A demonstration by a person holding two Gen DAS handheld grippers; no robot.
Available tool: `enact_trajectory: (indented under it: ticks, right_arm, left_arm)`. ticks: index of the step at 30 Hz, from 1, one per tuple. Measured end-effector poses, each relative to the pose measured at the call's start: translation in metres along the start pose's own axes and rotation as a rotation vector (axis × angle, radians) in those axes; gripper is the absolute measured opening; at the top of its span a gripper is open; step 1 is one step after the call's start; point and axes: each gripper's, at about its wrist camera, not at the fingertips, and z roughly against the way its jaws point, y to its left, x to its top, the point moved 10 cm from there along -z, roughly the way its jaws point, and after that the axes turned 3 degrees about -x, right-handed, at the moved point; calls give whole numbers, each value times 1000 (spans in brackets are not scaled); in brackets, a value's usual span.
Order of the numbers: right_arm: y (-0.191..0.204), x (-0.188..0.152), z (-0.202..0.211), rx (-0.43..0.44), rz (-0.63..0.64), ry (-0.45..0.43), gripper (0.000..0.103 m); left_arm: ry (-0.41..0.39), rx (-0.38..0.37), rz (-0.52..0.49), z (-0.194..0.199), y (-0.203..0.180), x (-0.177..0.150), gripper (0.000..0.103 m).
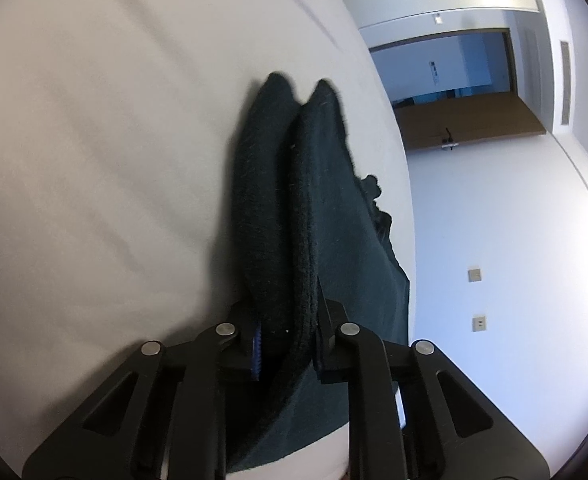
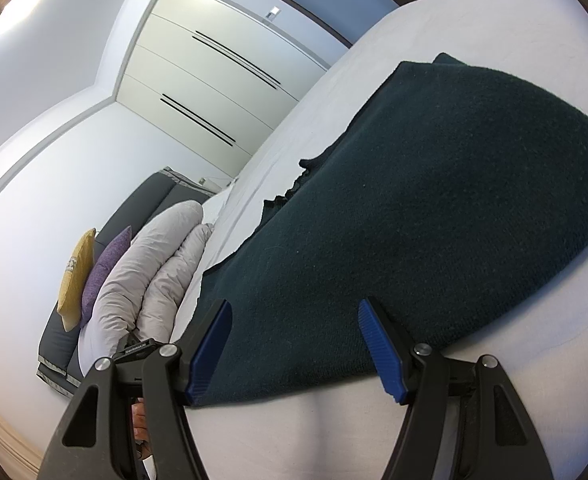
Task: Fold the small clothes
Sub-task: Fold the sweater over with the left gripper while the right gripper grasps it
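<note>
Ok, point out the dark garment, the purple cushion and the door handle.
dark garment (image 2: 434, 208): right wrist view, middle of the knit.
purple cushion (image 2: 103, 270): right wrist view, middle of its face.
door handle (image 1: 449, 135): left wrist view, the dark lever.

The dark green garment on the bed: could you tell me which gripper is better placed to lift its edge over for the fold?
Left. The left gripper is clamped on the dark green garment, while the right gripper stands open.
</note>
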Motion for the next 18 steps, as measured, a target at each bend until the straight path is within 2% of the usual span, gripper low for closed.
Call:
enact_trajectory:
  ticks: [4, 6, 9, 11, 14, 16, 18]
  right_arm:
    - [17, -3, -3, 21, 3, 78, 73]
    - [27, 2, -1, 42, 3, 79, 73]
    - [34, 21, 1, 55, -8, 82, 76]
    - [40, 41, -2, 88, -29, 91, 78]
    - [49, 70, -18, 91, -20, 138, 89]
    - [56, 77, -39, 115, -22, 221, 90]
    - [58, 78, -62, 77, -6, 302, 91]
  left_arm:
    - [-39, 59, -144, 11, -41, 1, 16]
    - [-43, 92, -241, 8, -71, -3, 16]
    - [-30, 149, -397, -14, -115, -20, 16]
    - [-4, 194, -502, -44, -136, -44, 16]
    - [40, 243, -583, -82, -139, -79, 16]
    - [55, 284, -619, -103, -129, -99, 16]
    - [25, 304, -665, -106, -127, -108, 16]
